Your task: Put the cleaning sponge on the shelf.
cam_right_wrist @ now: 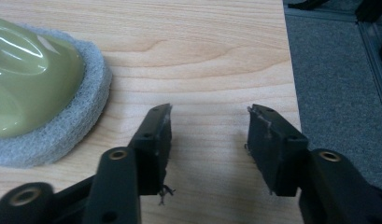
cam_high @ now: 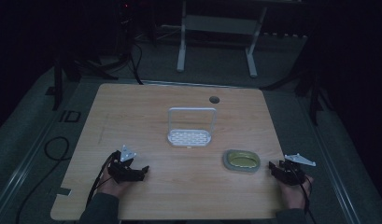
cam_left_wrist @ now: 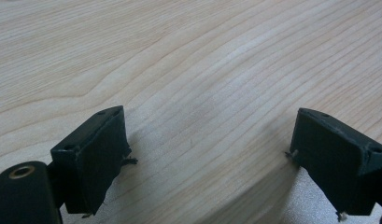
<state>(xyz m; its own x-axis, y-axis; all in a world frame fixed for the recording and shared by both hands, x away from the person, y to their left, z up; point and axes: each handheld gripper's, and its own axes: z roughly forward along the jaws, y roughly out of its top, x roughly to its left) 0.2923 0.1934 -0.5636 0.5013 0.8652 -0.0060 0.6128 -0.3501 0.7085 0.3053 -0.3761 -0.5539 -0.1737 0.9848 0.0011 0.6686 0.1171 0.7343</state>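
Both grippers' fingers spread, empty; green-topped sponge [cam_right_wrist: 44, 88] lies just left of right gripper [cam_right_wrist: 209, 140]

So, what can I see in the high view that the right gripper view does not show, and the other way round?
High view alone: the white rack with its upright handle mid-table, the round hole near the far edge, the left gripper in its hand, and the floor with a white frame beyond the table.

Right gripper view alone: the grey felt-like rim around the yellow-green sponge, seen close, and frayed threads on the jaws.

Both: the sponge, the wooden table, and the right gripper, open with nothing between its jaws.
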